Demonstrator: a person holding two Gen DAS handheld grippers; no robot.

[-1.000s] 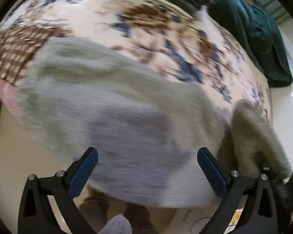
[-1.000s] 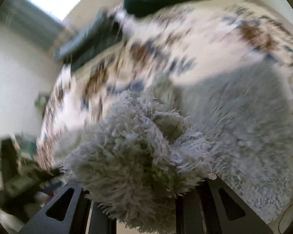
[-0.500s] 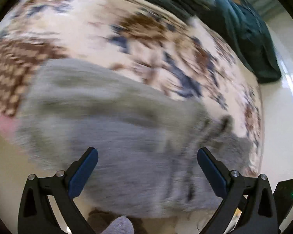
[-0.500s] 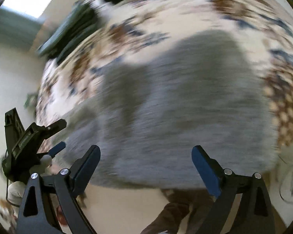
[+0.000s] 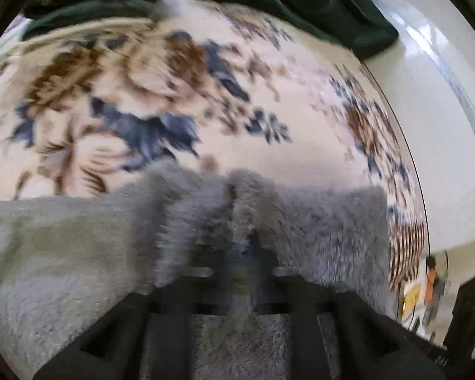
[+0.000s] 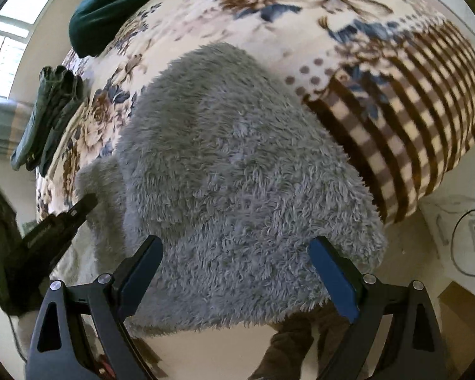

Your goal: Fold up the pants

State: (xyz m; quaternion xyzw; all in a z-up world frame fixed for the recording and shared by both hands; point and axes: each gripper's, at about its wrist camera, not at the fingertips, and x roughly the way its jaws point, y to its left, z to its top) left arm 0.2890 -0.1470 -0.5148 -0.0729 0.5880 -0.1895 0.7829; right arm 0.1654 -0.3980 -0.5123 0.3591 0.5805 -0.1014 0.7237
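Grey fleece fills the near field of both views: the fluffy pants [image 6: 237, 171] lie in a partly folded heap on the bed's floral blanket [image 6: 300, 9], their near edge hanging toward the bed's front. In the left wrist view the left tool [image 5: 237, 247] has just closed, and its jaws stand together, pinching a ridge of the pants [image 5: 224, 209] that bunches up between them. The right tool [image 6: 234, 272] stands wide apart above the near hem, holding nothing. At the left of the right wrist view the left tool [image 6: 82, 205] shows as a dark shape biting into a corner of fleece.

The likely risk is a one-handed pull: with only the left pinch holding, the thick pile could slip free or drag the layers askew, undoing the fold.

Farther back, a dark green garment [image 6: 110, 3] and an olive one [image 6: 47, 110] lie near the blanket's far edge.
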